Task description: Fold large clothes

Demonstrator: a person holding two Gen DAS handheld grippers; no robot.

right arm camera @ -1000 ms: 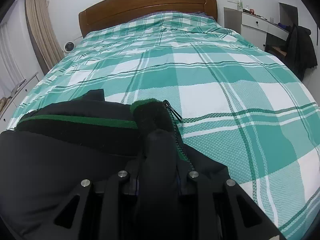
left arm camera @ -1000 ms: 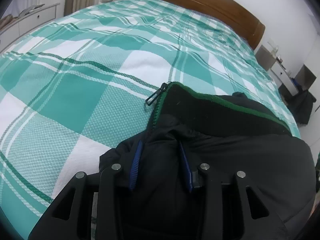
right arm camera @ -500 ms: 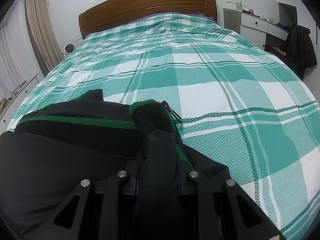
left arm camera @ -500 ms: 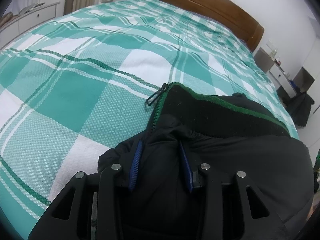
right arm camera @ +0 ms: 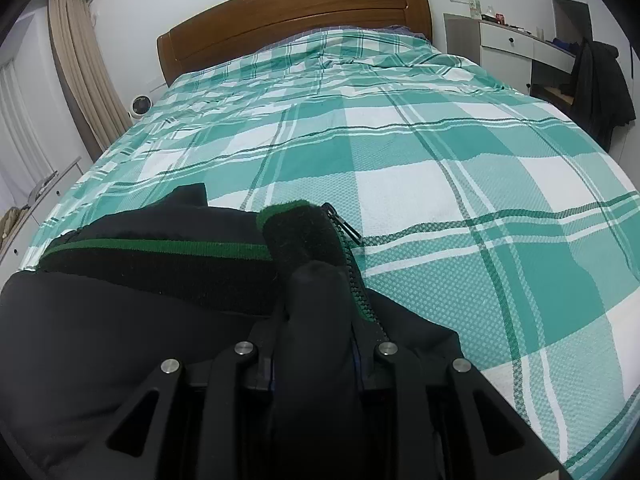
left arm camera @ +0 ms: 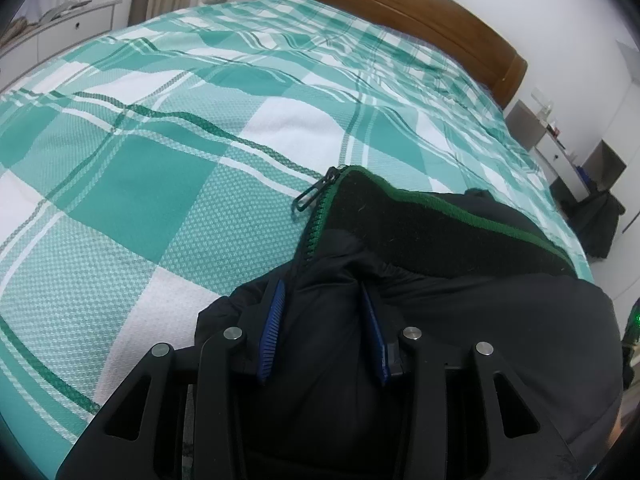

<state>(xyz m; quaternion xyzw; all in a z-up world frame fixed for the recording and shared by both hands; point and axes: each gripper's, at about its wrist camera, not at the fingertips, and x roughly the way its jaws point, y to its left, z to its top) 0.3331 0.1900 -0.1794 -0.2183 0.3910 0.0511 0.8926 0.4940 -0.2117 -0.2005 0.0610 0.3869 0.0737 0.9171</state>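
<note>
**Jacket pinched at both front edges, near foot of bed**

While both grippers hold fabric, the main risk is a slip. The left gripper (left arm camera: pixel 322 320) has its blue pads (left arm camera: pixel 274 320) clenched on a thick bunch of the black jacket (left arm camera: pixel 460 320) beside the zip, w/ cloth bulging between the fingers; a bunch that puffy could squeeze out if pulled hard. The right gripper (right arm camera: pixel 316 344) is clamped narrow on a ridge of the other front edge, right by the zipper teeth (right arm camera: pixel 360 292), so a tug could drag on the teeth or let the thin fold pop free.

Jacket lies on the green-and-white plaid bedspread (right arm camera: pixel 460 184), collar w/ green trim (right arm camera: pixel 160 246) pointing toward the headboard (right arm camera: pixel 296 12). Uneven pull btw the two hands would skew the fold. The loose zipper pull (left arm camera: pixel 314 194) may snag the weave.

Brands/labels/text: none readable on jacket, grippers or room.
</note>
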